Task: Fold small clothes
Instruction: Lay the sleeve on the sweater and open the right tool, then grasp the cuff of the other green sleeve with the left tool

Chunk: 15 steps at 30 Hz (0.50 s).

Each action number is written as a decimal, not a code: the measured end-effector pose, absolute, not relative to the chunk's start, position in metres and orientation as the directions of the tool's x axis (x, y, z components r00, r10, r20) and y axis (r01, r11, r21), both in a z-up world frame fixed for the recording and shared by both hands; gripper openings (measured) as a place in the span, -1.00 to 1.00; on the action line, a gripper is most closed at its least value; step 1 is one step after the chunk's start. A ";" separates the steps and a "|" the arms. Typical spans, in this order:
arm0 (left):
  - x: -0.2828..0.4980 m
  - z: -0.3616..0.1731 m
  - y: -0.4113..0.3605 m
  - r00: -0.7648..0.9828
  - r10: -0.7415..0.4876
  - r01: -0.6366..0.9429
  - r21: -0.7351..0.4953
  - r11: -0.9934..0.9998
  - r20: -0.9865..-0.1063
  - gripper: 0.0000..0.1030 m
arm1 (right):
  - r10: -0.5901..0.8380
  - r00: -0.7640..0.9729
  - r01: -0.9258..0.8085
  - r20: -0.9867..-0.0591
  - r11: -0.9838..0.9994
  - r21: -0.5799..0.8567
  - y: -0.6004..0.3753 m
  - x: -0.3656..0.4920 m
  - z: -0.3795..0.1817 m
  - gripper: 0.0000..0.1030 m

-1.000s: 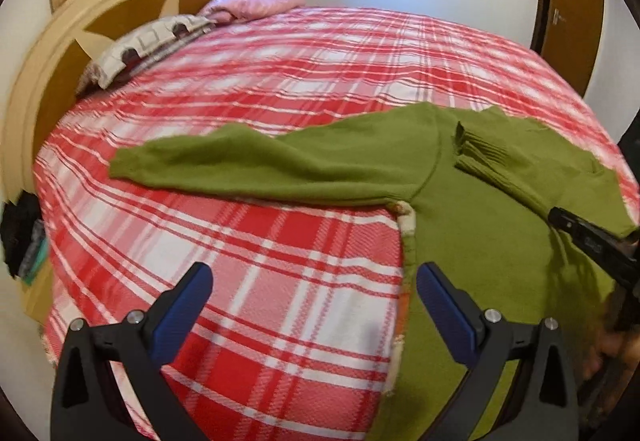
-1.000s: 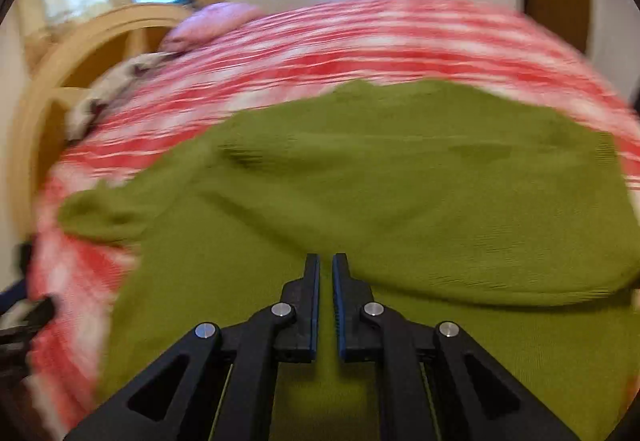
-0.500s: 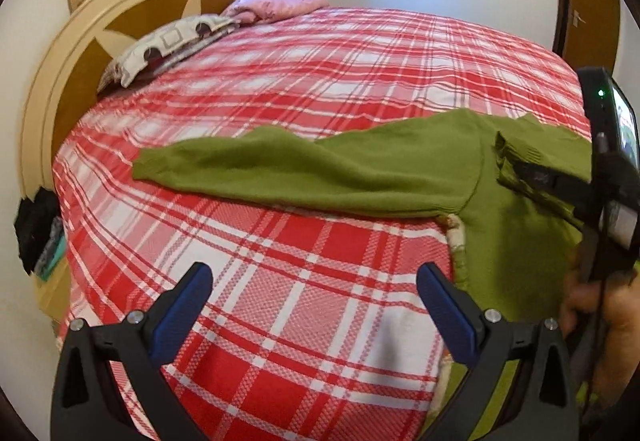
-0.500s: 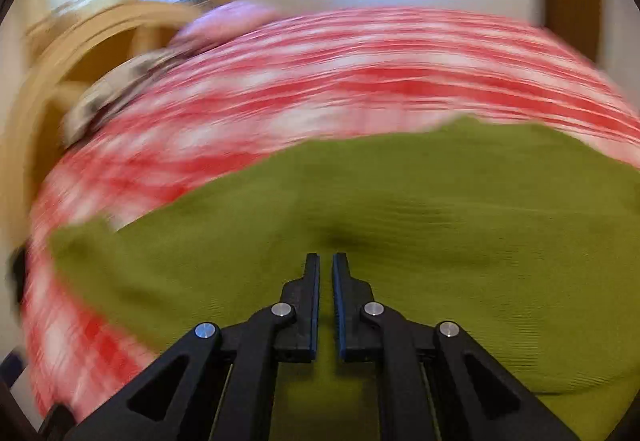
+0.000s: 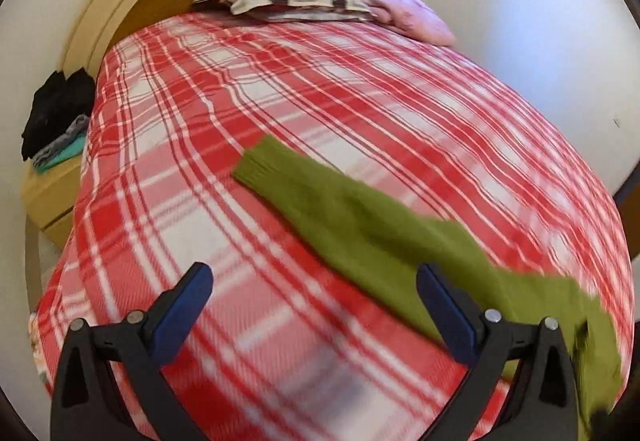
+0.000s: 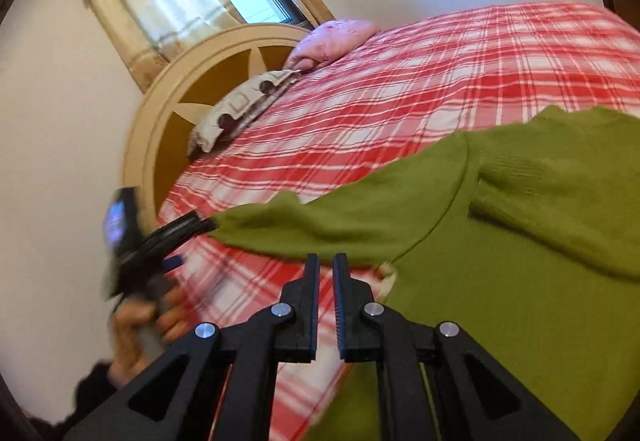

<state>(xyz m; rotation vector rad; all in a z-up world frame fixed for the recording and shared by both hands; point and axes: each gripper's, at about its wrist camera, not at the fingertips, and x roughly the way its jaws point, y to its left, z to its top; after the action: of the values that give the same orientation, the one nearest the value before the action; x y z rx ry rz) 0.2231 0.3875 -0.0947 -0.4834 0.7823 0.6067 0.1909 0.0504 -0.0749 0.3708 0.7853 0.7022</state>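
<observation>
The green sweater lies flat on the red plaid bed, one sleeve pointing toward the arched headboard. Left claw gapes empty near the cuff; right claw is pinched together, empty.

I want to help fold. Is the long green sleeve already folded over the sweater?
No, the sleeve lies stretched out flat on the red checked bedspread, pointing away from the green sweater.
</observation>
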 end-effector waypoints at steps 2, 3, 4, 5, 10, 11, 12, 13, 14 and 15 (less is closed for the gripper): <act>0.234 -0.107 0.405 0.551 0.264 -0.669 -0.230 0.707 -0.791 0.99 | 0.707 0.485 -0.414 -0.514 0.704 0.578 0.047 0.180 -0.078 -0.86; 0.239 -0.112 0.411 0.549 0.230 -0.673 -0.263 0.691 -0.803 0.99 | 0.710 0.481 -0.407 -0.515 0.701 0.585 0.045 0.174 -0.079 -0.86; 0.243 -0.119 0.418 0.558 0.193 -0.674 -0.305 0.673 -0.807 0.98 | 0.717 0.472 -0.401 -0.513 0.693 0.599 0.043 0.168 -0.081 -0.86; 0.245 -0.124 0.422 0.560 0.176 -0.680 -0.328 0.656 -0.809 0.97 | 0.728 0.459 -0.402 -0.510 0.682 0.611 0.040 0.165 -0.082 -0.86; 0.251 -0.127 0.421 0.594 0.214 -0.689 -0.354 0.632 -0.775 0.97 | 0.767 0.446 -0.387 -0.461 0.630 0.674 0.023 0.149 -0.091 0.54; 0.255 -0.128 0.423 0.601 0.215 -0.685 -0.357 0.635 -0.770 0.96 | 0.779 0.444 -0.372 -0.443 0.610 0.699 0.018 0.148 -0.092 0.61; 0.258 -0.131 0.421 0.596 0.229 -0.691 -0.346 0.635 -0.769 0.90 | 0.779 0.442 -0.357 -0.444 0.607 0.710 0.016 0.148 -0.093 0.61; 0.260 -0.132 0.422 0.591 0.241 -0.696 -0.336 0.635 -0.770 0.75 | 0.777 0.438 -0.350 -0.453 0.611 0.710 0.016 0.148 -0.094 0.61; 0.262 -0.132 0.422 0.587 0.250 -0.698 -0.326 0.638 -0.770 0.63 | 0.768 0.440 -0.345 -0.466 0.624 0.701 0.015 0.149 -0.093 0.61; 0.264 -0.131 0.422 0.590 0.251 -0.695 -0.324 0.642 -0.768 0.33 | 0.759 0.446 -0.345 -0.475 0.635 0.691 0.015 0.148 -0.093 0.61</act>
<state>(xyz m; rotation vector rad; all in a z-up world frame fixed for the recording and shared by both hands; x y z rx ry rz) 0.2637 0.4225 -0.1306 -0.6660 0.7484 0.6005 0.1483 0.0146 -0.0931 0.5510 0.8575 0.7273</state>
